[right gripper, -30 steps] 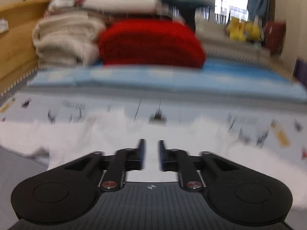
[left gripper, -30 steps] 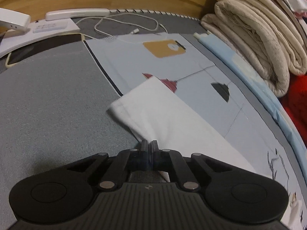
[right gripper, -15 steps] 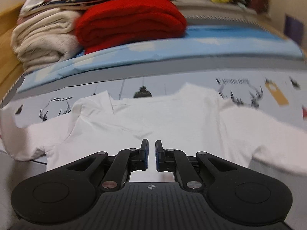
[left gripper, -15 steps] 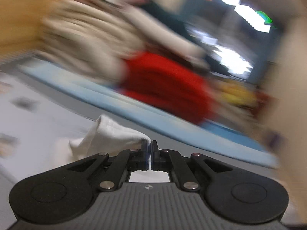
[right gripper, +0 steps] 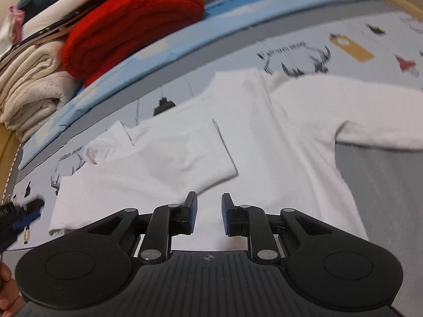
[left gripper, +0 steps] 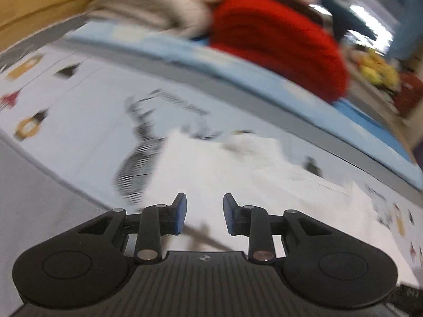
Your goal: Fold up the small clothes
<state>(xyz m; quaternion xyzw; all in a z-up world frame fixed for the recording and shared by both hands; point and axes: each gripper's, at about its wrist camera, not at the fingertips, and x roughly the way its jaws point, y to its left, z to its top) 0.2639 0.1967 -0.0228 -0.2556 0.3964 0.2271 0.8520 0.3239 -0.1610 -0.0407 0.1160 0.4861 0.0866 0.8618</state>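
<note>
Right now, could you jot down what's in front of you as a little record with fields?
Garment: white long-sleeved top, lying flat
Folded part: one sleeve laid across its body
Other sleeve: stretched out sideways
Surface: printed bedsheet
Behind it: red blanket, cream blankets
Left gripper: jaws opening, nothing between them
Right gripper: jaws opening, nothing pinched

Ahead of the claw and to its left, we see a red knitted blanket folded thick, lying on a light blue quilt. Further left, touching the red one, sits a stack of cream blankets, with darker folded cloth piled above. Directly ahead, under everything, spreads a pale printed sheet with antler drawings and mustard tags. To the right of the claw we see bare grey bedding. Far ahead right, blurred yellow soft toys.
</note>
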